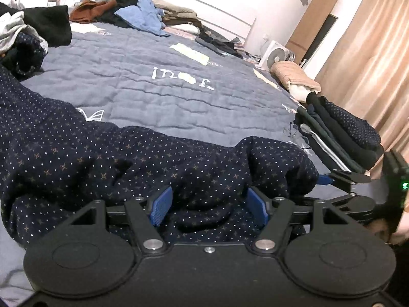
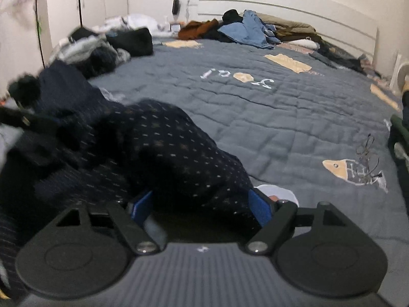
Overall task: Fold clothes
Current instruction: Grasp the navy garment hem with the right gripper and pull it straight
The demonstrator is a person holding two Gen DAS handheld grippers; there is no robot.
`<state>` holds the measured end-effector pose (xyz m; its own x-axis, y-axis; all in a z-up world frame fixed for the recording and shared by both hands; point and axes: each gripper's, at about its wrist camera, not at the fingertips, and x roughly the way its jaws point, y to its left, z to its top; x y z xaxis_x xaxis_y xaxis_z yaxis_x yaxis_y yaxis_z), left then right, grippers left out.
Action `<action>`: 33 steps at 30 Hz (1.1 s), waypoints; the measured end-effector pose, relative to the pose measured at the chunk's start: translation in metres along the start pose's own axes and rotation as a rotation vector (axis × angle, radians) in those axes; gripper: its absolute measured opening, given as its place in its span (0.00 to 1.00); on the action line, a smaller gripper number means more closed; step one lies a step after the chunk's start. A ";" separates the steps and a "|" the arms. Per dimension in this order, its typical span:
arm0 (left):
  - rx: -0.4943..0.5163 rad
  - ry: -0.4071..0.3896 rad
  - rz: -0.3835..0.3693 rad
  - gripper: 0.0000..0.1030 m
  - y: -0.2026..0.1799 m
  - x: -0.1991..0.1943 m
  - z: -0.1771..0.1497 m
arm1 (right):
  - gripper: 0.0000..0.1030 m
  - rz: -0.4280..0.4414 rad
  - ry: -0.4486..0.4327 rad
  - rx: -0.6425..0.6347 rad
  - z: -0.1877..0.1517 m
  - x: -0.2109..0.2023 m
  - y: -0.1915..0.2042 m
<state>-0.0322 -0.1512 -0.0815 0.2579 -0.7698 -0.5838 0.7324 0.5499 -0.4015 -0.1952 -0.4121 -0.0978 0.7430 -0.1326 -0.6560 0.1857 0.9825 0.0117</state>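
Observation:
A navy garment with small white dots (image 1: 133,158) lies bunched along the near edge of the grey-blue quilt (image 1: 153,94). My left gripper (image 1: 209,206) is open; its blue pads (image 1: 161,206) stand wide apart with loose folds of the garment between them. In the right wrist view the same garment (image 2: 163,148) is heaped to the left and drapes over my right gripper (image 2: 200,206), also open with cloth between its pads (image 2: 259,206). The right gripper's black frame (image 1: 358,202) shows at the garment's right end in the left wrist view.
A stack of folded dark clothes (image 1: 345,133) sits at the bed's right edge, near a beige towel (image 1: 294,76) and a white fan (image 1: 274,53). Unfolded clothes (image 2: 245,28) are piled by the headboard, with more (image 2: 102,46) at the left. Curtains (image 1: 378,64) hang on the right.

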 end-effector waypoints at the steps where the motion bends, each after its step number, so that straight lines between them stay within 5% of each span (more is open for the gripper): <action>1: -0.003 0.003 0.002 0.62 0.001 0.001 0.000 | 0.79 -0.011 -0.001 0.004 0.000 0.002 -0.001; 5: -0.017 0.012 0.011 0.62 0.004 0.004 -0.001 | 0.78 -0.055 -0.003 0.021 0.000 0.010 -0.007; 8: -0.026 0.012 0.015 0.62 0.006 0.005 -0.001 | 0.67 -0.088 -0.005 0.033 0.000 0.016 -0.012; 10: -0.028 0.012 0.017 0.62 0.007 0.005 0.000 | 0.33 -0.111 -0.006 0.041 0.000 0.019 -0.014; 13: -0.024 0.012 0.020 0.62 0.006 0.005 0.000 | 0.14 -0.144 -0.008 0.053 0.000 0.025 -0.019; 23: -0.015 -0.013 0.030 0.62 0.006 -0.002 0.000 | 0.08 -0.225 -0.235 0.278 0.018 -0.020 -0.055; 33: 0.004 -0.035 0.028 0.62 0.002 -0.007 -0.001 | 0.07 -0.449 -0.532 0.397 0.028 -0.078 -0.089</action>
<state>-0.0330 -0.1446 -0.0795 0.2998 -0.7653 -0.5696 0.7270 0.5699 -0.3831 -0.2514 -0.4930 -0.0270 0.7315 -0.6469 -0.2155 0.6802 0.7142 0.1651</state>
